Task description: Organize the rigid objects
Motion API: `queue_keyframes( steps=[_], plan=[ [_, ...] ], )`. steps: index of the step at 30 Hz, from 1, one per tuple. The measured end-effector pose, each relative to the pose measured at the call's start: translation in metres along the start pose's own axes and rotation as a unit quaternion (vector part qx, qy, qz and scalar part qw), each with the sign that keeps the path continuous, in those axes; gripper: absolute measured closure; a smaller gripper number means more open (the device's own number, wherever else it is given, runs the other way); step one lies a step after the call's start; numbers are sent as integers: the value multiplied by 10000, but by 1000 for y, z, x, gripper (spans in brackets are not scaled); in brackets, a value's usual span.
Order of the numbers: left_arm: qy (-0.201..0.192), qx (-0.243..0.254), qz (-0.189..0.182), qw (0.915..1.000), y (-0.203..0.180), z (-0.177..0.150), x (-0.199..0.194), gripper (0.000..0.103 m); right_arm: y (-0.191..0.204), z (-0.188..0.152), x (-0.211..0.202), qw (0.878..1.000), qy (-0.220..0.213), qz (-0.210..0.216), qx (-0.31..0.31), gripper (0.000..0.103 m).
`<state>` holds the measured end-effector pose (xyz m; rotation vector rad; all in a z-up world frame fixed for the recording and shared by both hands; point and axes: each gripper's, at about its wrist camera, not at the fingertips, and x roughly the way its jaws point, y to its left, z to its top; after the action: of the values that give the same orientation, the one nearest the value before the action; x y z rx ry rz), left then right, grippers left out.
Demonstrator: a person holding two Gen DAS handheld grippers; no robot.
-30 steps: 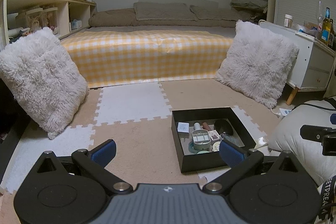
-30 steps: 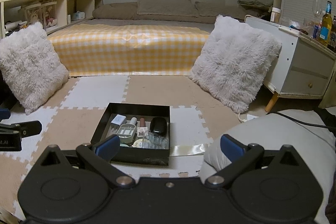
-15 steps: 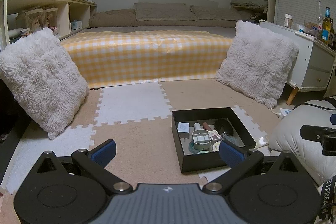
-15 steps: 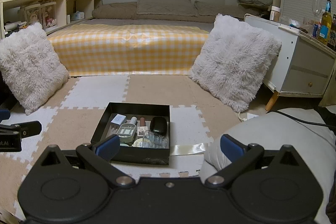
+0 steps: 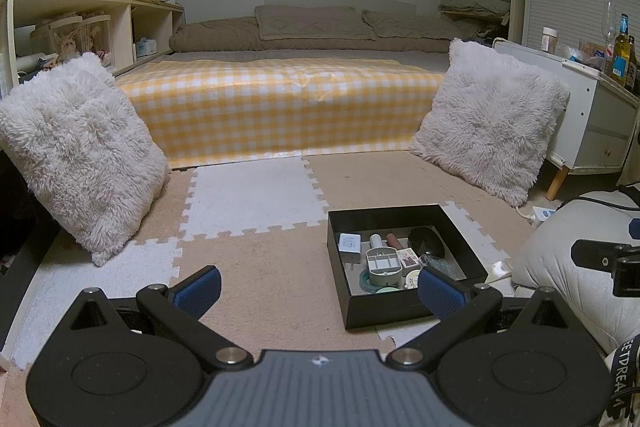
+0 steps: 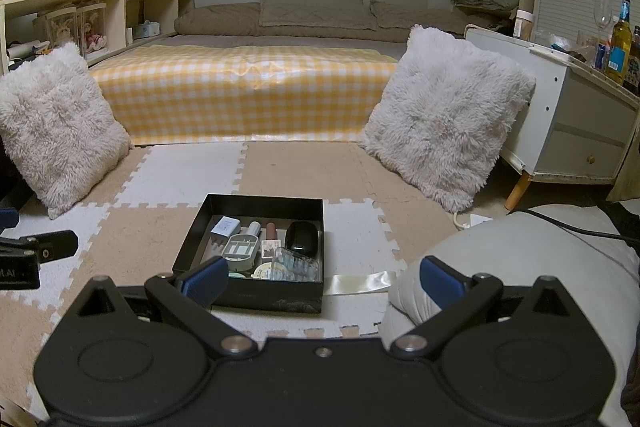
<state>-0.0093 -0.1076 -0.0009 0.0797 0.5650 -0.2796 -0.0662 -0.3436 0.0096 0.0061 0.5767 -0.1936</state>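
Note:
A black open box [image 5: 338, 255] [image 6: 188, 251] sits on the foam floor mat. It holds several small items: a white charger [image 5: 349, 242] [image 6: 226, 226], a grey compartment case [image 5: 383, 263] [image 6: 239, 249], a black oval case [image 5: 426, 239] [image 6: 302, 236], a brown tube [image 5: 392, 240] [image 6: 271, 229] and a clear blister pack [image 6: 295, 262]. My left gripper [image 5: 318, 293] is open and empty, held above the mat left of the box. My right gripper [image 6: 320, 279] is open and empty, just before the box's near wall.
Two fluffy white cushions [image 5: 76, 151] [image 5: 490, 115] lean at either side of a bed with a yellow checked cover [image 5: 280, 107]. A white cabinet [image 6: 576, 123] with bottles stands at the right. A grey cushion [image 6: 520, 267] lies at the near right.

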Motion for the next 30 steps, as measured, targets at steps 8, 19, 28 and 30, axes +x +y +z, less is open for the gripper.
queue_keyframes(
  steps=[8, 19, 28, 30],
  plan=[
    [0, 9, 1, 10000, 0, 0, 0, 0, -1, -2, 0, 10000, 15, -3, 5, 0],
    [3, 8, 5, 10000, 2, -1, 0, 0, 0, -2, 0, 10000, 17, -10, -6, 0],
    [6, 6, 12, 10000, 1, -1, 0, 0, 0, -3, 1, 10000, 21, -10, -12, 0],
    [6, 9, 13, 10000, 1, -1, 0, 0, 0, -3, 1, 10000, 25, -12, -11, 0]
  ],
)
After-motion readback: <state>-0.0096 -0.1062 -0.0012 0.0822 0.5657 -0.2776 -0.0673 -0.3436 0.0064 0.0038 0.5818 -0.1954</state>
